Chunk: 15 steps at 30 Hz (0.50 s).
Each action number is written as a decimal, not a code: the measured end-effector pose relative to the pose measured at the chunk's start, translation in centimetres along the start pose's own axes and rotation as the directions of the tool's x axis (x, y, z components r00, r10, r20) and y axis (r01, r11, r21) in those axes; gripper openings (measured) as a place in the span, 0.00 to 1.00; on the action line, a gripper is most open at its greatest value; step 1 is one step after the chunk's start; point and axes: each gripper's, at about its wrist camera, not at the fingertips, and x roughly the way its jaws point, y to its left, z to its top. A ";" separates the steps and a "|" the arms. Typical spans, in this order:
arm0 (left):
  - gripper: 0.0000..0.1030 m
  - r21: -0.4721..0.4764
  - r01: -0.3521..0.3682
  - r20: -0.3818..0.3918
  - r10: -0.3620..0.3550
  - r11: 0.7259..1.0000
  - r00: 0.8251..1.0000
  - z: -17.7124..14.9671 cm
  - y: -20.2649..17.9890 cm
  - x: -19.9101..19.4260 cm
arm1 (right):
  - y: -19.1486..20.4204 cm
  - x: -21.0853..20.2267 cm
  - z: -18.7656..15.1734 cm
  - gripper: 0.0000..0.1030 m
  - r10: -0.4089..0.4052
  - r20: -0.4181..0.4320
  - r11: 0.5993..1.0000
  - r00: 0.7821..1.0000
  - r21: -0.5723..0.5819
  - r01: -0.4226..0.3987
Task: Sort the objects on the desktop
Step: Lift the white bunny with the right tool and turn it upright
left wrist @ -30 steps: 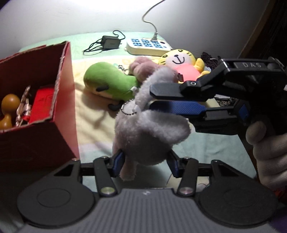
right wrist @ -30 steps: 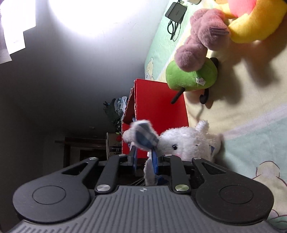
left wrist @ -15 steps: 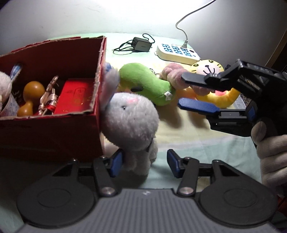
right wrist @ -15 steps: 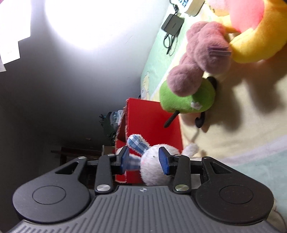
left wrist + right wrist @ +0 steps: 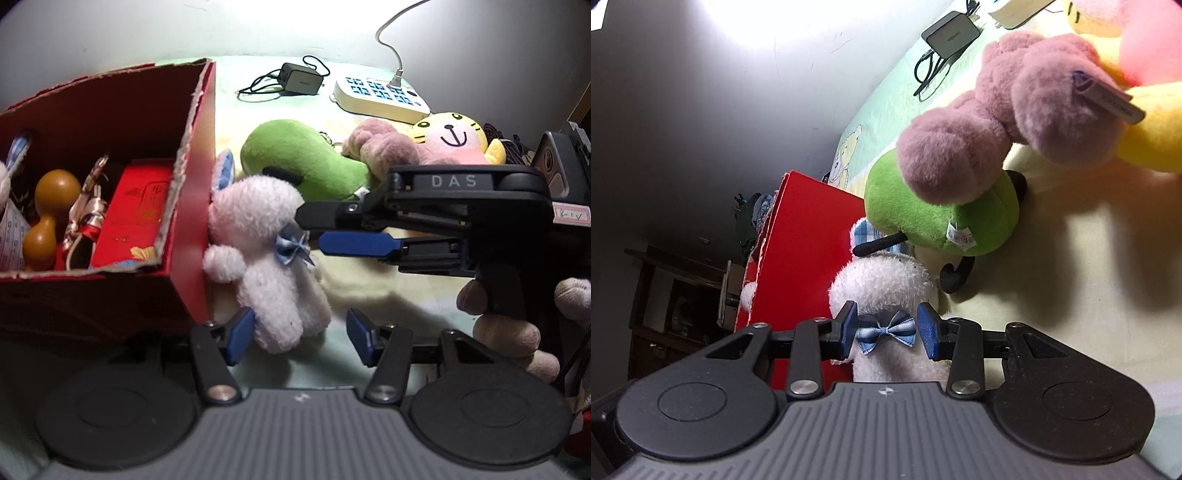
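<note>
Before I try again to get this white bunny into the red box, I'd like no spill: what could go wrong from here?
1. The white bunny leans against the outside of the red box, not in it. Both sets of jaws are open, so nothing holds it.
2. A grab at the blue bow alone may slip.
3. The green plush lies close behind and could get dragged.

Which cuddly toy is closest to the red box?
The white bunny with the blue bow. It leans right against the red box, while the green plush, mauve plush and yellow tiger lie farther away.
</note>
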 end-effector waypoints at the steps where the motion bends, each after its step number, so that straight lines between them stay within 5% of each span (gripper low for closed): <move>1: 0.57 0.001 -0.006 -0.003 0.006 1.000 1.000 0.0 -0.1 0.3 | 0.0 0.4 0.0 0.39 -0.006 -0.010 1.000 1.000 -0.008 0.006; 7: 0.58 0.015 -0.026 -0.022 0.026 1.000 0.999 -0.3 -0.3 1.3 | -0.7 2.2 -0.3 0.55 0.008 -0.070 1.000 0.998 -0.006 -0.008; 15: 0.60 0.018 0.009 -0.024 -0.009 1.000 1.000 -0.5 0.0 0.7 | -1.9 0.5 -0.7 0.33 0.040 -0.094 0.999 0.995 0.013 -0.039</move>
